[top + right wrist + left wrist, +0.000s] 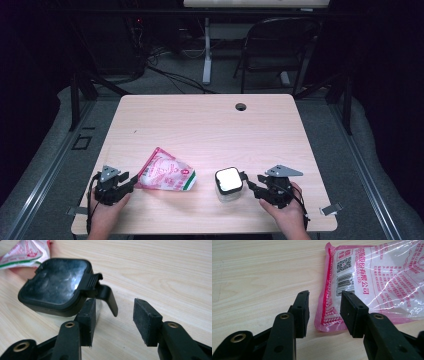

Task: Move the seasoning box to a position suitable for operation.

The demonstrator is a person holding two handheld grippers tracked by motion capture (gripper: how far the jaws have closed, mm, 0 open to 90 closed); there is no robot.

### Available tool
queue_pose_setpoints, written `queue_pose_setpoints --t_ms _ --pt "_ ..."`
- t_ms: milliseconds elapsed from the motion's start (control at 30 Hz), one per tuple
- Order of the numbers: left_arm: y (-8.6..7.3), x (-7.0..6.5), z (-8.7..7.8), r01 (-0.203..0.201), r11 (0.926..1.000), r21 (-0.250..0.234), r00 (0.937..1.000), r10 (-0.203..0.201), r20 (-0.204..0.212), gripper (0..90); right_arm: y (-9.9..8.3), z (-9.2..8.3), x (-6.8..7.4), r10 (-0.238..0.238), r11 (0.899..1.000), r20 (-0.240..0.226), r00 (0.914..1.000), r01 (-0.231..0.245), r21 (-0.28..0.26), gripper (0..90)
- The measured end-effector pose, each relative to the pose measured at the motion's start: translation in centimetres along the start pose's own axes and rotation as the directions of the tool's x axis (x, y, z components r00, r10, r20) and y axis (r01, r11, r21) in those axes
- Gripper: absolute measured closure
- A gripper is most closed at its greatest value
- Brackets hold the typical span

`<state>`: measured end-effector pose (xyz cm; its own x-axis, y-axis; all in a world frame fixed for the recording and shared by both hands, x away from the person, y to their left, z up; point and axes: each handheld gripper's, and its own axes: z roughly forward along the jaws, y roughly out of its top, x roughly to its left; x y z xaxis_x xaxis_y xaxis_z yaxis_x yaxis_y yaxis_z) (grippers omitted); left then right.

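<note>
A pink and clear plastic bag with red print lies flat on the wooden table, left of centre near the front edge. My left gripper is at its left corner. In the left gripper view the jaws stand apart around the bag's sealed edge without pressing it. A small clear container with a black-rimmed lid stands to the bag's right. My right gripper is just right of it, open. In the right gripper view the lid's black latch flap hangs between the parted jaws.
A round cable hole sits near the table's far edge. Beyond the table a dark chair and a white desk leg stand on the grey floor. Bare tabletop stretches behind both objects.
</note>
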<state>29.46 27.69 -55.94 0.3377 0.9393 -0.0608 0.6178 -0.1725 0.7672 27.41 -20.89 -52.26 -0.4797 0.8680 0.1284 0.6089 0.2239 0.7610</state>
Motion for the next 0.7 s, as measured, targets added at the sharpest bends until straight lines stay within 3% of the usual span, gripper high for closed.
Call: queue_pose_setpoints --t_ms 100,200,433,600,700 --pt "0.1 -0.1 -0.1 0.012 0.9999 -0.007 0.9999 -0.012 0.011 58.8 0.8 -0.4 -0.4 0.018 1.000 0.002 0.9998 -0.018 -0.022 50.3" --pt "0.3 -0.4 -0.3 0.018 0.9997 -0.014 0.9996 -0.018 0.022 58.7 1.5 -0.6 -0.4 0.027 0.999 -0.001 0.9996 -0.027 -0.037 53.3" --pt "0.9 -1.1 -0.8 0.017 0.9994 -0.029 0.9985 -0.015 0.053 58.4 3.1 0.0 0.7 -0.028 0.999 -0.005 0.9996 0.027 -0.030 64.4" --pt "1.3 -1.9 -1.0 -0.008 0.9994 -0.035 0.9975 0.010 0.070 58.4 3.3 0.9 1.9 -0.069 0.997 -0.006 0.9976 0.069 -0.046 69.9" --pt "1.8 -3.0 -1.2 -0.045 0.9985 -0.033 0.9943 0.048 0.096 60.5 3.0 1.2 2.2 -0.081 0.995 -0.002 0.9967 0.081 -0.057 74.2"
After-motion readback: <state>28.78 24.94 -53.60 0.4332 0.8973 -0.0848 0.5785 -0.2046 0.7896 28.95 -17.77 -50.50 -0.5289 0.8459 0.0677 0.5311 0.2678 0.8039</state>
